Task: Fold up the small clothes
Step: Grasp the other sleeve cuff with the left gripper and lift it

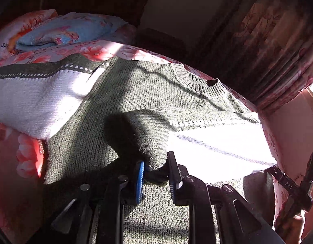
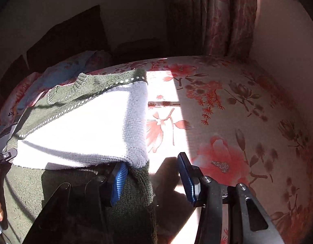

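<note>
While left tool (image 1: 155, 168) pinches sweater (image 1: 136, 93) cuff, right tool (image 2: 152, 180) half open, empty, floral bedsheet (image 2: 227, 109)

White letters "DAS" stand on the black bar of the right tongs (image 1: 286, 185). Dark letters on the pillow (image 2: 10, 113) show only in part, ending "er"; the rest is hidden.
</note>
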The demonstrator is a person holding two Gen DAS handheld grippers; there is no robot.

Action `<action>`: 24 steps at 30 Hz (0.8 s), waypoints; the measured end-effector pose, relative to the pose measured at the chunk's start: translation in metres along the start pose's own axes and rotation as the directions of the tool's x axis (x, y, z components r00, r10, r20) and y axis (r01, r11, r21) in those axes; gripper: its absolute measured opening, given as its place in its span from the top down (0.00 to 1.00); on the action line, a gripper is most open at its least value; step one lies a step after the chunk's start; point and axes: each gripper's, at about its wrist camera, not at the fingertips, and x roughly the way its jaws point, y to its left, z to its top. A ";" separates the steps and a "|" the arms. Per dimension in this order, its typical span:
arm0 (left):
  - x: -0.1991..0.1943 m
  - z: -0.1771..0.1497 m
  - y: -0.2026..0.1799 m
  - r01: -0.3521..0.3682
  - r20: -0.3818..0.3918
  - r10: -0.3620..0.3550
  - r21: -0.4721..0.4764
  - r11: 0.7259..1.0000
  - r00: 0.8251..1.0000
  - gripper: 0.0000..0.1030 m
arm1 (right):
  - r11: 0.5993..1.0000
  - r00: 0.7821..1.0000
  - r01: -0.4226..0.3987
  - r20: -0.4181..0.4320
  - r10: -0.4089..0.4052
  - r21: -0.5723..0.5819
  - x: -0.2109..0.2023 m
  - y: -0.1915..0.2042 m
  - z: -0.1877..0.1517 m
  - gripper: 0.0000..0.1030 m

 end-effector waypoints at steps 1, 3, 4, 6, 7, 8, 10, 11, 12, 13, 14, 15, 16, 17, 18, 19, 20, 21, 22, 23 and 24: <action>-0.005 0.000 0.000 -0.014 0.005 0.014 0.008 1.000 1.000 0.00 | 1.000 1.000 0.008 0.026 -0.008 -0.002 -0.010 0.004 -0.003 0.52; -0.023 0.000 0.005 -0.046 0.059 0.046 -0.002 0.999 0.997 0.00 | 0.999 0.995 0.009 0.102 -0.006 -0.033 -0.031 0.016 -0.008 0.52; -0.035 -0.002 0.010 -0.057 0.108 0.059 -0.020 0.998 0.992 0.00 | 0.998 0.991 0.007 0.133 0.000 -0.056 -0.037 0.024 -0.007 0.51; -0.059 -0.004 0.030 -0.069 0.216 0.090 -0.103 0.992 0.972 0.00 | 0.994 0.986 -0.024 0.162 0.042 -0.110 -0.041 0.042 -0.001 0.51; -0.067 -0.002 0.047 -0.044 0.238 0.082 -0.160 0.986 0.968 0.00 | 0.990 0.985 -0.047 0.159 0.068 -0.132 -0.039 0.052 0.002 0.51; -0.073 -0.002 0.065 -0.012 0.251 0.069 -0.222 0.975 0.965 0.00 | 0.986 0.986 -0.065 0.144 0.087 -0.151 -0.034 0.061 0.006 0.51; -0.080 -0.003 0.112 0.035 0.270 0.070 -0.365 0.930 0.960 0.00 | 0.977 0.987 -0.090 0.112 0.113 -0.193 -0.020 0.082 0.010 0.51; -0.082 -0.004 0.136 0.046 0.277 0.084 -0.433 0.900 0.957 0.00 | 0.972 0.988 -0.094 0.098 0.117 -0.216 -0.012 0.090 0.011 0.51; -0.085 -0.005 0.162 0.054 0.283 0.106 -0.504 0.862 0.953 0.00 | 0.967 0.991 -0.092 0.077 0.113 -0.239 -0.004 0.099 0.011 0.51; -0.087 -0.006 0.187 0.065 0.292 0.124 -0.560 0.826 0.948 0.00 | 0.963 0.993 -0.088 0.054 0.105 -0.256 0.002 0.105 0.008 0.51; -0.090 -0.005 0.211 0.076 0.301 0.139 -0.604 0.793 0.943 0.00 | 0.959 0.995 -0.083 0.035 0.095 -0.269 0.010 0.110 0.006 0.51; -0.091 -0.003 0.235 0.075 0.302 0.162 -0.643 0.762 0.939 0.00 | 0.957 0.996 -0.075 0.032 0.087 -0.280 0.016 0.112 0.003 0.51; -0.093 0.001 0.256 0.069 0.301 0.185 -0.670 0.740 0.935 0.00 | 0.957 0.995 -0.075 0.044 0.091 -0.281 0.016 0.112 0.002 0.50; -0.093 0.006 0.274 0.072 0.307 0.198 -0.685 0.725 0.931 0.00 | 0.958 0.994 -0.084 0.041 0.099 -0.276 0.016 0.111 0.004 0.50; -0.092 0.013 0.291 0.068 0.306 0.209 -0.696 0.715 0.929 0.00 | 0.959 0.993 -0.097 0.036 0.111 -0.267 0.018 0.109 0.005 0.49; -0.084 0.022 0.307 0.055 0.291 0.220 -0.709 0.703 0.931 0.00 | 0.960 0.992 -0.109 0.030 0.121 -0.257 0.020 0.108 0.007 0.49; -0.080 0.029 0.320 0.054 0.283 0.222 -0.720 0.691 0.933 0.00 | 0.961 0.992 -0.115 0.030 0.127 -0.252 0.020 0.108 0.007 0.49; -0.078 0.035 0.333 0.058 0.281 0.225 -0.733 0.678 0.933 0.00 | 0.961 0.992 -0.112 0.031 0.124 -0.255 0.021 0.107 0.007 0.49; -0.075 0.041 0.342 0.059 0.279 0.228 -0.742 0.668 0.933 0.00 | 0.960 0.993 -0.105 0.031 0.117 -0.260 0.021 0.109 0.007 0.49; -0.071 0.046 0.350 0.066 0.281 0.227 -0.750 0.658 0.933 0.00 | 0.959 0.993 -0.098 0.033 0.111 -0.265 0.022 0.110 0.007 0.49; -0.068 0.050 0.357 0.072 0.282 0.227 -0.760 0.646 0.932 0.00 | 0.959 0.993 -0.096 0.034 0.109 -0.267 0.023 0.110 0.007 0.48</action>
